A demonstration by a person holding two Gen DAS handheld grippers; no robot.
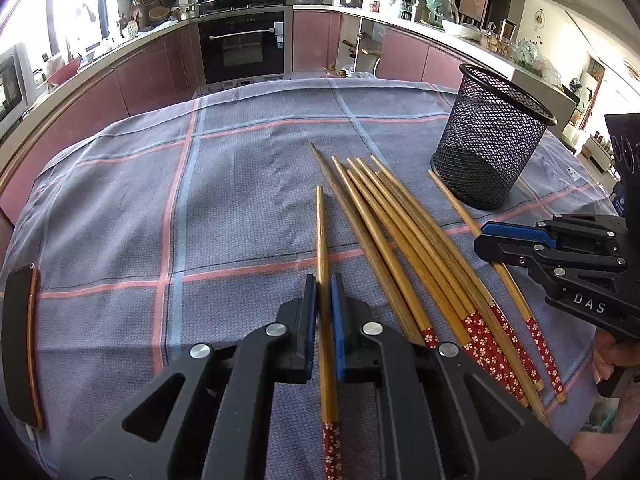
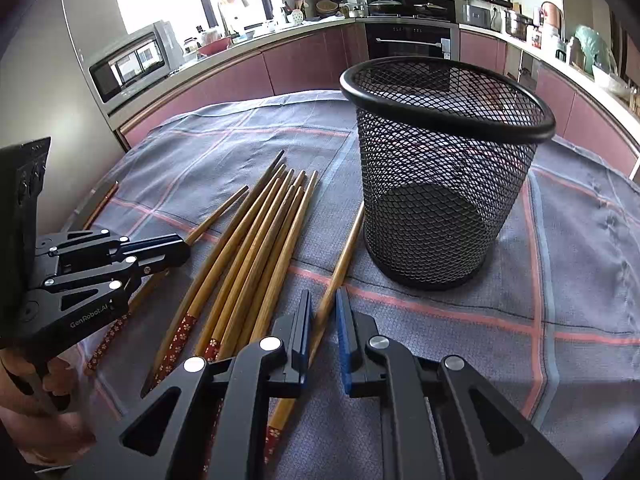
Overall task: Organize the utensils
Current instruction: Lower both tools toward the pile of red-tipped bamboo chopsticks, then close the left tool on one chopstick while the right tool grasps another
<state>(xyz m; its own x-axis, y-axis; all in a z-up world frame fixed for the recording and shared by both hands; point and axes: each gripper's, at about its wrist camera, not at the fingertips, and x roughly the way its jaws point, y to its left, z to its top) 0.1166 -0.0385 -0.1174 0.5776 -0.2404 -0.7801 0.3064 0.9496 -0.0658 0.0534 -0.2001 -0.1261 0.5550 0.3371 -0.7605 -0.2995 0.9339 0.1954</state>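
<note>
Several wooden chopsticks (image 1: 404, 248) with red flowered ends lie in a loose bundle on the plaid tablecloth, also seen in the right wrist view (image 2: 256, 248). My left gripper (image 1: 324, 284) is shut on a single chopstick (image 1: 321, 232) lying left of the bundle. A black mesh cup (image 2: 444, 184) stands upright and empty at the right; it also shows in the left wrist view (image 1: 488, 140). My right gripper (image 2: 323, 300) is slightly open around another lone chopstick (image 2: 344, 248) beside the cup, not clamped on it.
A dark flat object (image 1: 22, 344) lies at the table's left edge. The grey-blue tablecloth (image 2: 580, 280) covers the table. Kitchen counters and an oven (image 1: 242, 46) stand behind the table.
</note>
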